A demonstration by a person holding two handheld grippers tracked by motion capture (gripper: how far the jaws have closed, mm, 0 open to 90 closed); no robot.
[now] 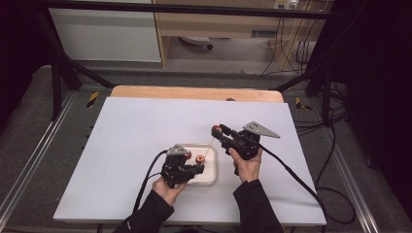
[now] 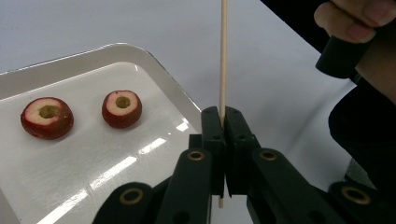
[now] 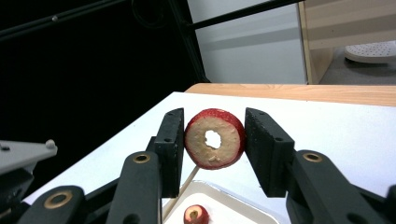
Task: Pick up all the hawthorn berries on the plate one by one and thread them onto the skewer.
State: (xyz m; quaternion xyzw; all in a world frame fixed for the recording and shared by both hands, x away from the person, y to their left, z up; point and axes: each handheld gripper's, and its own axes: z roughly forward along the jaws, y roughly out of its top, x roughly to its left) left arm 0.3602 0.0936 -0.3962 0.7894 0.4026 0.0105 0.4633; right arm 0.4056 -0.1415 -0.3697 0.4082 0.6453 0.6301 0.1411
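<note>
Seen from the high view, both grippers are held over the white counter (image 1: 126,145), the left gripper (image 1: 198,168) at the white tray (image 1: 212,178). From the left gripper view, a thin wooden skewer (image 2: 223,56) is pinched upright, two cored red slices (image 2: 122,108) lying in the tray. From the right gripper view, the right gripper (image 3: 214,144) is clamped on another cored slice (image 3: 215,138), lifted above the tray.

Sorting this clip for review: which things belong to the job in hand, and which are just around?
In the job:
left tool, shut on wooden skewer
right tool, holding cored red fruit slice
two slices on white tray

Just around:
wooden cabinet
floor cables
</note>
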